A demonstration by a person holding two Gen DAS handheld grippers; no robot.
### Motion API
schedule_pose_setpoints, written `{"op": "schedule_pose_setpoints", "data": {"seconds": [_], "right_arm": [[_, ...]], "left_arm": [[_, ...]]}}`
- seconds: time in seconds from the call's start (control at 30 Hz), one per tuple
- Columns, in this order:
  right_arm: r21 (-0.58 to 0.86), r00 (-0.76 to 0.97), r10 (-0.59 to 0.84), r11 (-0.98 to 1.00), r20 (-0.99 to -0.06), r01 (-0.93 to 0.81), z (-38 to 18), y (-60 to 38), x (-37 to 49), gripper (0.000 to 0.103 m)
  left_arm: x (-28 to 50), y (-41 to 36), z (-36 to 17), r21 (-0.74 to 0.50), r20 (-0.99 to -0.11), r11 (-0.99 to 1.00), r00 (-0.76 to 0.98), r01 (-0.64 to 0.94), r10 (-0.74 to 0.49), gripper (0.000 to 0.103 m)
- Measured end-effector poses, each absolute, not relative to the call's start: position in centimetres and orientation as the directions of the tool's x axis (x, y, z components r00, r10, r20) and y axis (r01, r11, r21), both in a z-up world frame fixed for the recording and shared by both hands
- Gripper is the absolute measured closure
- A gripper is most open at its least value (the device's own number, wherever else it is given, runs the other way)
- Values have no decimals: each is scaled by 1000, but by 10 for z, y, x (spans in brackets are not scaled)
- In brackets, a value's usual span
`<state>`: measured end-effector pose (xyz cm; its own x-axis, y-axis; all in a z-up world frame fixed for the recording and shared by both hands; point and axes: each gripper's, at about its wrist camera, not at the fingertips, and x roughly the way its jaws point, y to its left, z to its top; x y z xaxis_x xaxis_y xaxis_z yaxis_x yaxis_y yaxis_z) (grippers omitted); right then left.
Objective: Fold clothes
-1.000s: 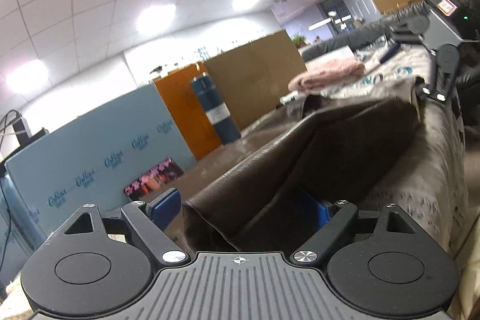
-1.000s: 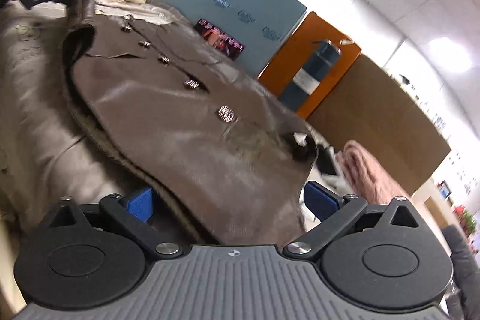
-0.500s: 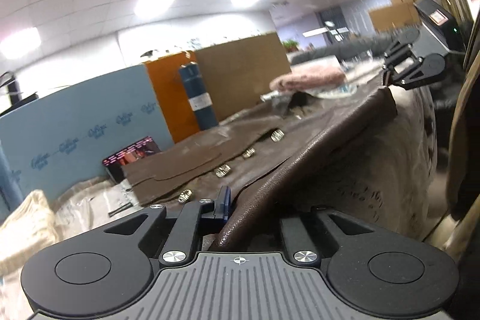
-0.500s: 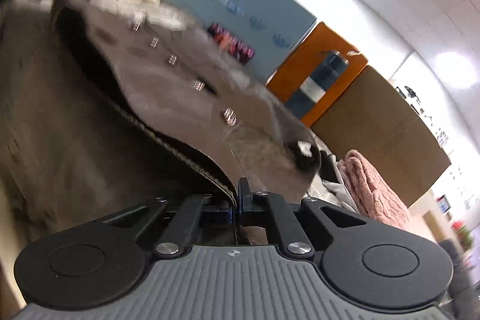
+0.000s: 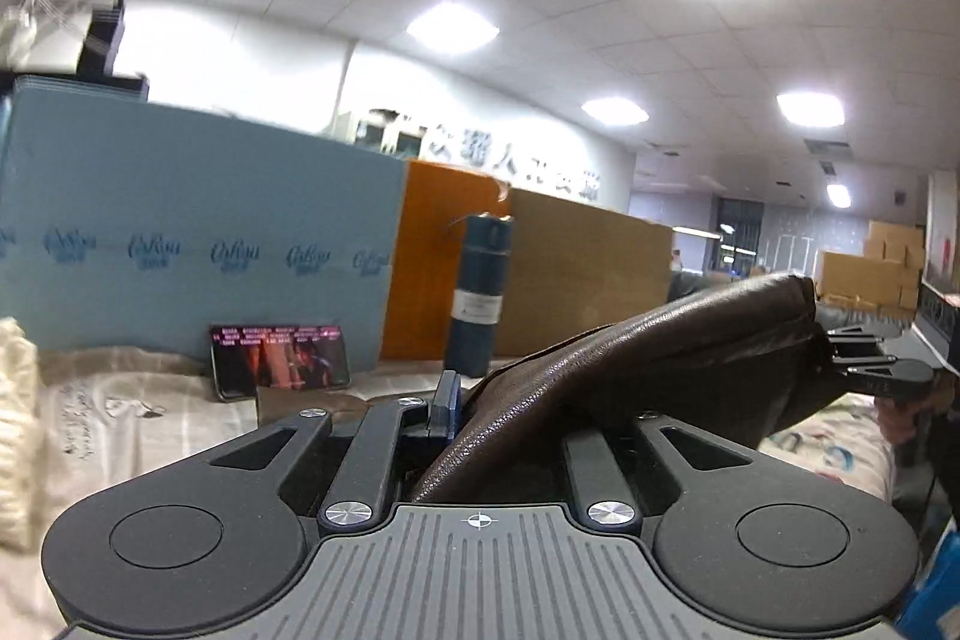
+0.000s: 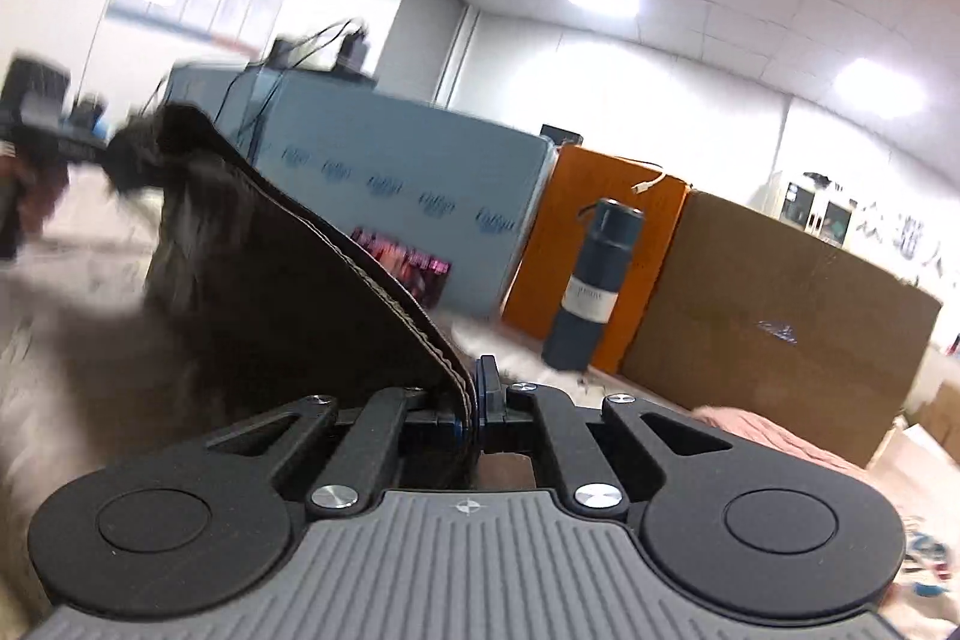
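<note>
Jacket [image 5: 660,358] stretched between both clamped grippers.

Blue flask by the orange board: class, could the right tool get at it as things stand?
Probably not: the right tool is shut on the brown jacket hem, so it would have to let go first. The blue flask itself stands unobstructed beyond.

There is one brown leather garment [image 5: 660,352], and two grippers hold it: the left gripper [image 5: 456,400] and the right gripper [image 6: 477,394], one at each end. One dark blue bottle [image 6: 591,289] stands at the back. Behind it stand three boards: one light blue board [image 5: 198,250], one orange board [image 6: 591,220] and one brown cardboard sheet [image 6: 780,304]. One phone [image 5: 279,361] with a lit screen leans there. One pink folded cloth [image 6: 774,439] lies at the right.
</note>
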<state>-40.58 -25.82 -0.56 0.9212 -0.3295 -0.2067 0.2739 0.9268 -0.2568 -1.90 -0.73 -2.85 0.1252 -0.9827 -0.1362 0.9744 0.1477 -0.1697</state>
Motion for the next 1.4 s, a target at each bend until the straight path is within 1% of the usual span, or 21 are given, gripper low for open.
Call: {"op": "schedule_pose_setpoints", "data": {"seconds": [0.27, 0.37, 0.47, 0.53, 0.57, 0.6, 0.63, 0.67, 0.7, 0.73, 0.83, 0.87, 0.9, 0.93, 0.97, 1.0, 1.1, 1.17, 1.23, 1.33, 1.4], "right_arm": [[-87, 910, -292, 956, -294, 279, -14, -338, -334, 99], [51, 908, -260, 955, -330, 291, -26, -369, -318, 97], [258, 929, -188, 926, -318, 275, -36, -399, -314, 94], [339, 931, -189, 893, -313, 296, -43, -411, -313, 80], [350, 928, -203, 883, -312, 311, -46, -413, -314, 74], [364, 924, -221, 870, -312, 331, -49, -414, -316, 62], [378, 920, -239, 857, -310, 350, -51, -415, -318, 49], [390, 918, -256, 845, -303, 365, -51, -416, -322, 44], [402, 915, -273, 833, -296, 379, -51, -416, -325, 35], [415, 913, -289, 821, -289, 392, -51, -416, -329, 31], [432, 895, -343, 788, -285, 439, -51, -417, -337, 30], [429, 883, -363, 776, -297, 463, -52, -417, -338, 31], [418, 869, -378, 767, -319, 487, -54, -418, -336, 38], [407, 854, -394, 757, -341, 512, -56, -418, -334, 60], [393, 837, -410, 748, -361, 536, -58, -418, -332, 73], [374, 822, -429, 742, -374, 557, -59, -418, -329, 83], [353, 813, -464, 739, -351, 574, -58, -415, -330, 91], [327, 799, -493, 734, -345, 595, -57, -412, -331, 91], [284, 761, -529, 716, -376, 638, -59, -411, -326, 91], [225, 707, -552, 695, -442, 683, -64, -412, -318, 89], [213, 692, -552, 688, -466, 693, -66, -413, -315, 86]], "left_arm": [[49, -85, -46, -354, -338, 217, 92, 910, -937, 87], [74, -101, -66, -454, -385, 246, 60, 856, -921, 86], [94, -103, -86, -559, -376, 252, 29, 790, -926, 81], [102, -100, -96, -614, -368, 255, 15, 747, -930, 60], [105, -99, -98, -629, -362, 255, 14, 735, -932, 57], [108, -98, -100, -647, -348, 245, 5, 722, -937, 53], [110, -97, -101, -665, -334, 233, -4, 710, -942, 43], [110, -96, -100, -672, -325, 225, -9, 706, -946, 36], [108, -96, -99, -664, -325, 220, -10, 715, -946, 21], [106, -96, -97, -653, -326, 217, -10, 726, -945, 13], [95, -101, -92, -578, -355, 232, 15, 782, -935, 13], [91, -102, -90, -541, -369, 259, 52, 800, -928, 19], [88, -103, -87, -502, -381, 287, 89, 816, -920, 33], [84, -103, -84, -463, -388, 313, 128, 829, -913, 79], [82, -104, -80, -427, -381, 335, 169, 840, -909, 98], [80, -105, -77, -390, -373, 359, 211, 848, -904, 98], [76, -109, -69, -331, -332, 385, 276, 861, -902, 98], [75, -119, -69, -281, -345, 399, 296, 873, -891, 97], [79, -134, -74, -232, -402, 423, 310, 876, -862, 94], [94, -140, -82, -285, -468, 454, 290, 844, -835, 84], [101, -132, -83, -341, -448, 451, 279, 825, -849, 73]]}}
